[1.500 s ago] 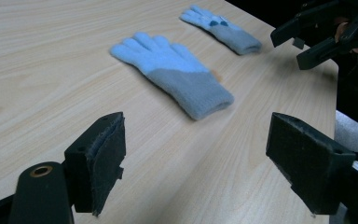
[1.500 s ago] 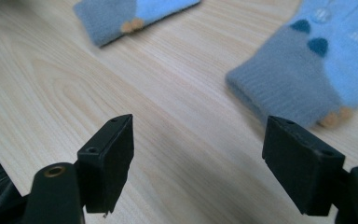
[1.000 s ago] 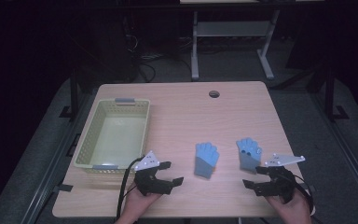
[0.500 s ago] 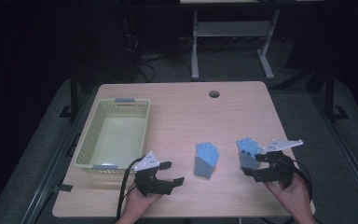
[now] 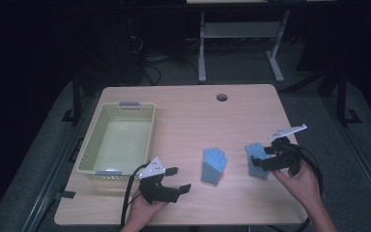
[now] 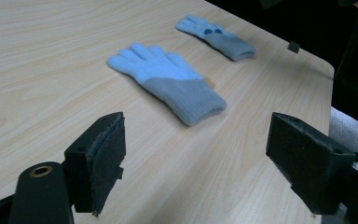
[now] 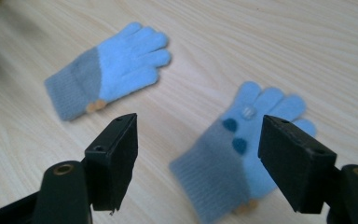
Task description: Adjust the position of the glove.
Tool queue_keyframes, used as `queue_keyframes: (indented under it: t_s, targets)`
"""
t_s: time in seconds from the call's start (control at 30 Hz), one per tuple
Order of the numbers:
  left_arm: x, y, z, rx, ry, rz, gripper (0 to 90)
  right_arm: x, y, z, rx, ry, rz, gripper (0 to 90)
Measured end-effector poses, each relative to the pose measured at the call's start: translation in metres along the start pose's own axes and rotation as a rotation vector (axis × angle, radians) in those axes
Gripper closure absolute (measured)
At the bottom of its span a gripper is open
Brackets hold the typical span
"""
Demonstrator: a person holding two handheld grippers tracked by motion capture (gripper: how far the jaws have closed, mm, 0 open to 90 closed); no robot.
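A pale wooden table (image 5: 183, 121) stands in a dark room, with a desk frame and cables behind it. Toward its near right part lies a blue glove (image 5: 257, 159), the one nearest the right gripper (image 5: 263, 158). Its long axis runs roughly from 6 to 12 o'clock in the high view, grey cuff toward the person, light-blue fingers pointing away. In the right gripper view the same glove (image 7: 242, 158) shows dark dots on its back and lies between and beyond the two black jaws, its fingers slanting toward 1 o'clock. Those jaws stand well apart, gripping nothing, though they have just been closing a little. At 9 o'clock from this glove, a short way off, lies a second glove (image 5: 214, 164), pointing the same way, cuff near, fingers far. Further toward 9 o'clock, at the near edge, the left gripper (image 5: 178, 180) rests in the person's hand, jaws wide apart and empty, aimed at the gloves. At 10 o'clock, near the left edge, sits a yellow-green basket (image 5: 94, 145).
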State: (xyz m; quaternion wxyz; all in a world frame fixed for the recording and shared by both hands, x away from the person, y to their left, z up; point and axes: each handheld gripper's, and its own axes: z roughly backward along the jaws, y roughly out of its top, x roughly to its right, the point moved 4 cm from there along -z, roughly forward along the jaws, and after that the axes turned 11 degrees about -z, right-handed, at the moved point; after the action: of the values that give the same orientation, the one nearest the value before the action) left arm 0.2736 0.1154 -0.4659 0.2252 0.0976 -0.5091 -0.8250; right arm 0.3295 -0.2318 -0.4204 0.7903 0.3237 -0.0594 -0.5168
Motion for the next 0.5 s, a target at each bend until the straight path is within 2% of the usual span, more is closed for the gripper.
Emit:
queue_keyframes:
  t_s: [0.17, 0.37, 0.5]
  targets:
    - [0.000, 0.001, 0.000, 0.008, 0.002, 0.008, 19.4, 0.005, 0.008, -0.003, -0.012, -0.016, 0.002, 29.5]
    - [-0.001, 0.001, 0.000, 0.015, 0.009, 0.020, 19.4, 0.016, 0.012, -0.014, -0.062, -0.022, -0.026, 32.1]
    - [-0.001, 0.000, -0.001, 0.012, 0.003, 0.025, 19.4, 0.025, 0.012, -0.023, -0.094, -0.046, -0.040, 33.6]
